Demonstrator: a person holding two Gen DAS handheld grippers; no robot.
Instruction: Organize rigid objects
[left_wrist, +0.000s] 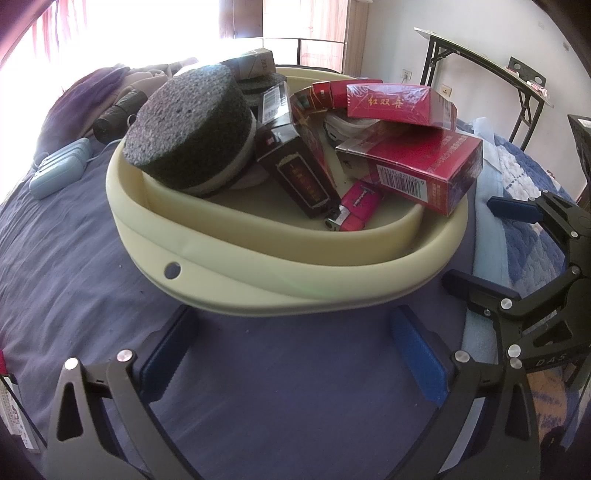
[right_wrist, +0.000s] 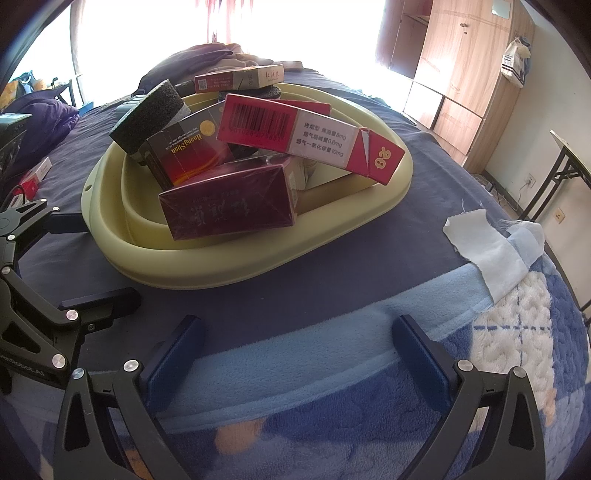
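A pale yellow basin (left_wrist: 258, 291) (right_wrist: 229, 264) stands on a purple-blue bedsheet. It holds several red and dark cigarette boxes (left_wrist: 424, 170) (right_wrist: 229, 201), a round dark sponge block (left_wrist: 192, 125) (right_wrist: 147, 110) and a pink lighter (left_wrist: 356, 210). My left gripper (left_wrist: 295, 350) is open and empty, just in front of the basin's near rim. My right gripper (right_wrist: 299, 350) is open and empty, over the blue blanket in front of the basin; it also shows in the left wrist view (left_wrist: 476, 247) at the basin's right side.
A light blue case (left_wrist: 61, 170) and a dark roll (left_wrist: 118, 114) lie left of the basin, with piled clothes (right_wrist: 207, 55) behind. A white cloth (right_wrist: 484, 247) lies on the blue fleece blanket (right_wrist: 517, 332). A folding table (left_wrist: 491, 70) and a wardrobe (right_wrist: 461, 74) stand by the walls.
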